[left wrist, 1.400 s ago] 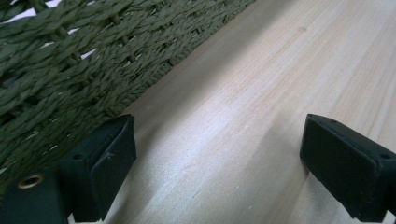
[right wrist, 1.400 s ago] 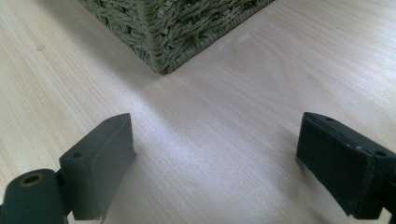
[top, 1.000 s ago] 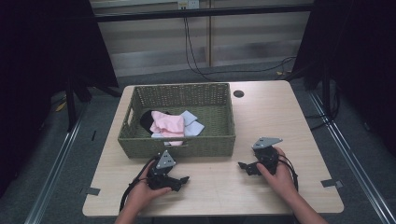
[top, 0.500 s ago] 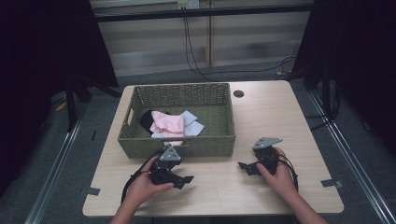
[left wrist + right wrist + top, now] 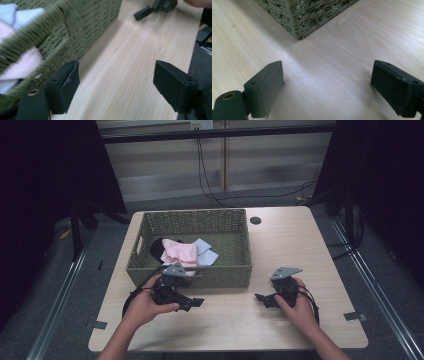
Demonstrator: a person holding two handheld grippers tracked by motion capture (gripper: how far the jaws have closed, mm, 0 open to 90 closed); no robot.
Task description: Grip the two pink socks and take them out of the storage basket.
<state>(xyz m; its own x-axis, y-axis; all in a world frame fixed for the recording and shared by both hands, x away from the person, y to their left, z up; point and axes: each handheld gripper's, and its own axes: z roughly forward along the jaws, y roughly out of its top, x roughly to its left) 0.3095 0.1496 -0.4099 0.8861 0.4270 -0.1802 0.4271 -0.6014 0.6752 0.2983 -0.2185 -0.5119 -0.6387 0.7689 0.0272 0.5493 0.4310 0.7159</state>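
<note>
Left gripper is held above the wooden table, just before the near wall of the woven green basket; its jaws have just been closing a little yet are seen wide apart, with nothing between them. Right gripper is rested on the table off the basket's near right corner, jaws likewise spread and empty. Pink cloth is seen lying inside the basket between a dark cloth and a light blue cloth.
</note>
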